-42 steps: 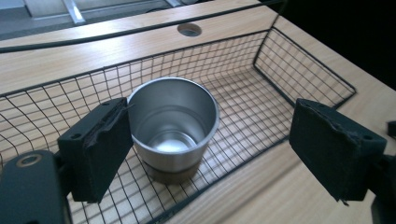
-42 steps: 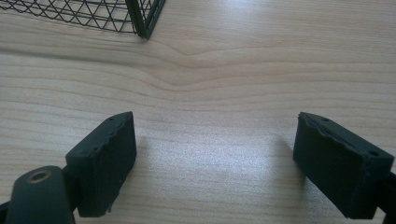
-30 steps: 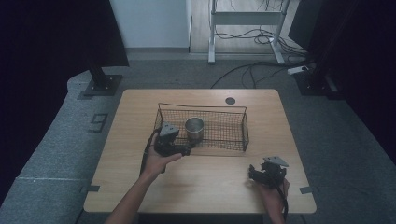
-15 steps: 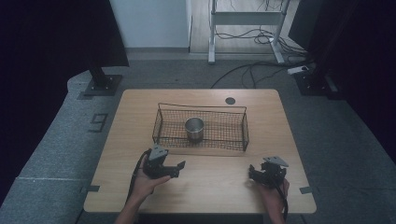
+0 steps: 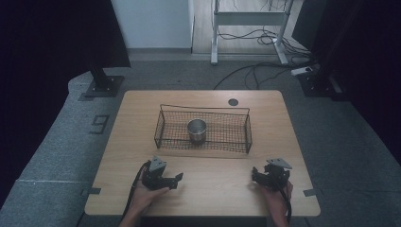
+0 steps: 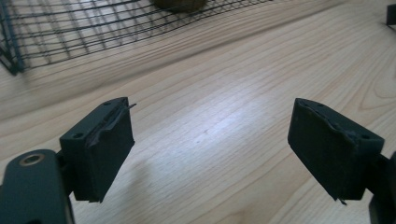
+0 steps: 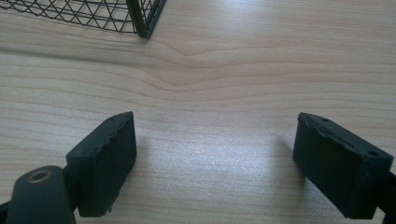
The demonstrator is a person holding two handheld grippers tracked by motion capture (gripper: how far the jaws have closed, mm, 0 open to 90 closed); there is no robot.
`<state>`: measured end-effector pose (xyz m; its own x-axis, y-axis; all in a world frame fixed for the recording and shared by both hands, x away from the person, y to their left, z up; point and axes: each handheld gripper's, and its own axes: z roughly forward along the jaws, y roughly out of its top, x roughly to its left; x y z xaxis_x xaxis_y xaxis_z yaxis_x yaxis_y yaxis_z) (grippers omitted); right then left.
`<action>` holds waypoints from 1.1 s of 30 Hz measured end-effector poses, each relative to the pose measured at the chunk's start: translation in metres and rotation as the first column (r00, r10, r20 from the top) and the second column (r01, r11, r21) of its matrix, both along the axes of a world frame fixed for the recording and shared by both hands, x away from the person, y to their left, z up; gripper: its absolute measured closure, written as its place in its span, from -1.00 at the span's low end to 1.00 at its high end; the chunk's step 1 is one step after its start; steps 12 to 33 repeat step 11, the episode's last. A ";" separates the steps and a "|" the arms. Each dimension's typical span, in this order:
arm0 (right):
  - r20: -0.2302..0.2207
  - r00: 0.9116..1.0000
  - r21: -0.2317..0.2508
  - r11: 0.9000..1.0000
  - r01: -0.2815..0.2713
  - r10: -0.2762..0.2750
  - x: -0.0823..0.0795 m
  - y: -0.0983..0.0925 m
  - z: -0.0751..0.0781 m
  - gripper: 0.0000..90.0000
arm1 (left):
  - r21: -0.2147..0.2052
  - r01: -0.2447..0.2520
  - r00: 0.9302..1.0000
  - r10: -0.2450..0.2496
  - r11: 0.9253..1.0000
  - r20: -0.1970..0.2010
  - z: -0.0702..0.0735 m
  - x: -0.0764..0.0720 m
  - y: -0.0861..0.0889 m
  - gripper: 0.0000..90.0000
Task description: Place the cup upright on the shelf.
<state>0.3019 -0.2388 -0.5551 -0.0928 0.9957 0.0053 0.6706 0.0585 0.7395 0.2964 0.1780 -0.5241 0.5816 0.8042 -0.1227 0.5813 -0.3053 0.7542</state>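
Metal cup in wire basket; both hand-held grippers' jaws gape apart, empty

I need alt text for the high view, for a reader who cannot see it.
A metal cup stands upright inside a black wire basket at the middle of a wooden table. Nearer the camera, a person's hands hold the left tongs and right tongs on the tabletop, both open.
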 end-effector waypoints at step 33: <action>-0.001 1.000 0.002 1.000 0.001 -0.001 0.000 0.000 0.000 -0.70 | -0.029 -0.029 0.999 0.029 0.999 -0.018 -0.004 0.003 0.013 -0.68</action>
